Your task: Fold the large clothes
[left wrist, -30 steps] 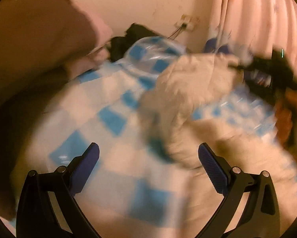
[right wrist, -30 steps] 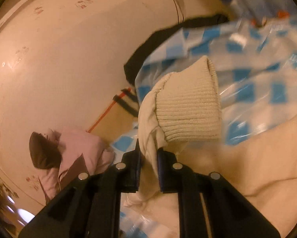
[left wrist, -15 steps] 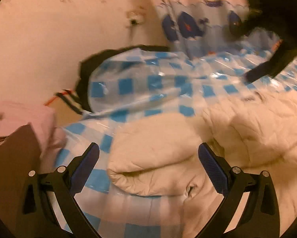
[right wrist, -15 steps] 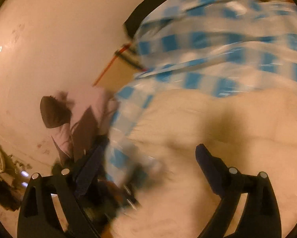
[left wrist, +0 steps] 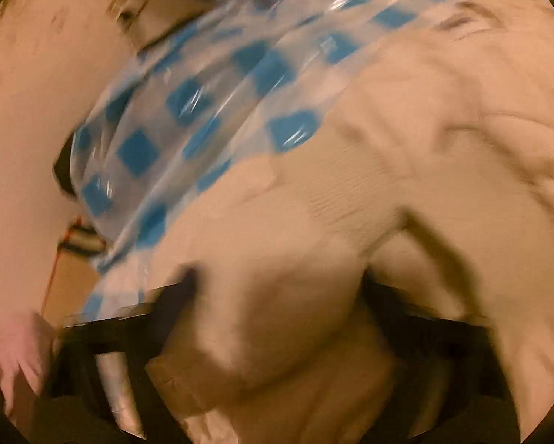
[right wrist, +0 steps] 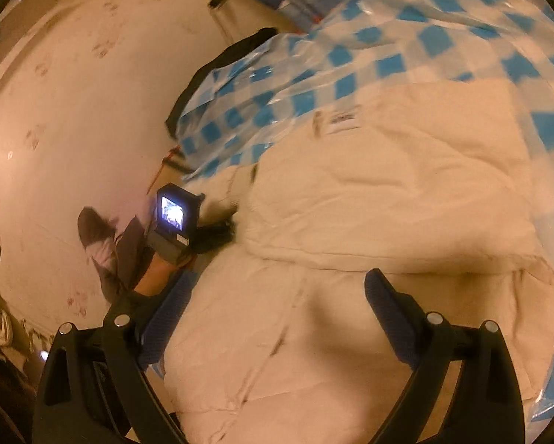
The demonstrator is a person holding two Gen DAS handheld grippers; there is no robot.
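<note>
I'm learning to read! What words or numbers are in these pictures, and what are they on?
None can be read.
White tag on the cream garment: dark print, too small and blurred.
Sticker on the left gripper's back: too small.
Lit screen on the same gripper: only a glow.

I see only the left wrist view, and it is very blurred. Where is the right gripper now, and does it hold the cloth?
Observer: The right gripper hangs open over the cream garment and holds nothing.
Operator: Is the garment folded?
Observer: One layer lies folded over another, with a label facing up.
Operator: And my left gripper?
Observer: The left gripper is at the garment's left edge; its fingers are too blurred to judge.
</note>
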